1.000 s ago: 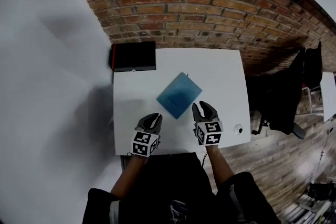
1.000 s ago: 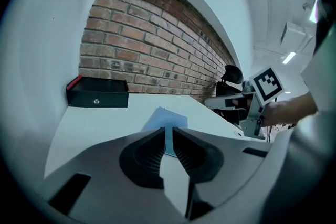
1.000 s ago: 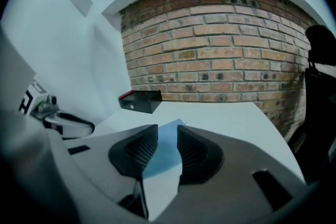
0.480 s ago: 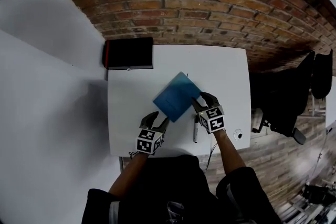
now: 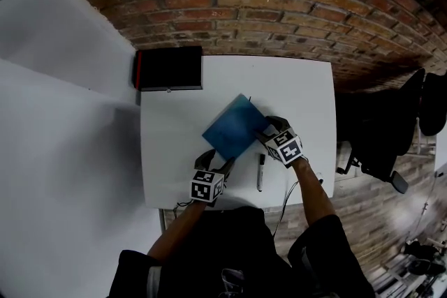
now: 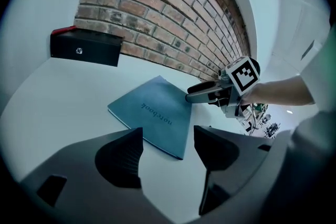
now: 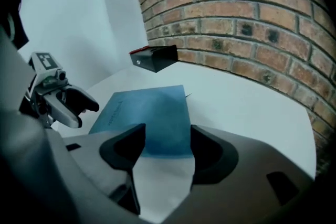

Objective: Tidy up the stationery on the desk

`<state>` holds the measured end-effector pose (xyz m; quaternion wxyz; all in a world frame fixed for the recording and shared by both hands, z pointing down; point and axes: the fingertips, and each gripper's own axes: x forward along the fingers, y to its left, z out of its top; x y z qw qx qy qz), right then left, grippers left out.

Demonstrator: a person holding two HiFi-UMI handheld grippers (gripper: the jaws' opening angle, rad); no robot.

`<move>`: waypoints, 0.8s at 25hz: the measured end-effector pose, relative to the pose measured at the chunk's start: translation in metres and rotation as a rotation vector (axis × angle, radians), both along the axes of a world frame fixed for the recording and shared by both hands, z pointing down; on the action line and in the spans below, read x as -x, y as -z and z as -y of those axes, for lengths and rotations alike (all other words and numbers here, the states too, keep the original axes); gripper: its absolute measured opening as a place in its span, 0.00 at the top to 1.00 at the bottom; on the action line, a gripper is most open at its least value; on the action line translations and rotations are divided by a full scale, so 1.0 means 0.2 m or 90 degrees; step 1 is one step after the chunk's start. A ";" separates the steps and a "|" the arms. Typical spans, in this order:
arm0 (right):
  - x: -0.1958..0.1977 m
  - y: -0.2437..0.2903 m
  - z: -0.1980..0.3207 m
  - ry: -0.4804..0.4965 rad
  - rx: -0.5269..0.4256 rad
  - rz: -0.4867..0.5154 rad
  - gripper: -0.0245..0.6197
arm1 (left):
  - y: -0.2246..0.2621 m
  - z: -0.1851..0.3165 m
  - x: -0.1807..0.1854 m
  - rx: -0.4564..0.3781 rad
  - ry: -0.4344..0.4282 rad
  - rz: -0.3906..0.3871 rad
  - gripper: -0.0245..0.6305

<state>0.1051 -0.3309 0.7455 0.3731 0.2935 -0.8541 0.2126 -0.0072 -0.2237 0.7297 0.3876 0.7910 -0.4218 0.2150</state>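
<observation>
While closing in on the blue notebook (image 5: 235,128) lying flat and skewed on the bench (image 5: 300,94), bring left tongs (image 6: 168,136) and right tongs (image 7: 167,139) in spread wide as now, just swung open, nothing pinched. Go low, slip one pad under a near edge before squeezing, and steer clear of the pen (image 5: 260,171) near it.

left dark-grey plastic gripper (image 5: 218,162), right dark-grey plastic gripper (image 5: 269,128): white cubes (image 5: 207,186) with black square markers behind the jaws. Black sleeves (image 5: 129,272), pale stripe.
</observation>
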 end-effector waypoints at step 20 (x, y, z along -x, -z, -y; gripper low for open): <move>-0.06 -0.06 0.05 -0.111 0.061 0.045 0.57 | -0.06 -0.01 -0.04 0.051 -0.003 -0.020 0.52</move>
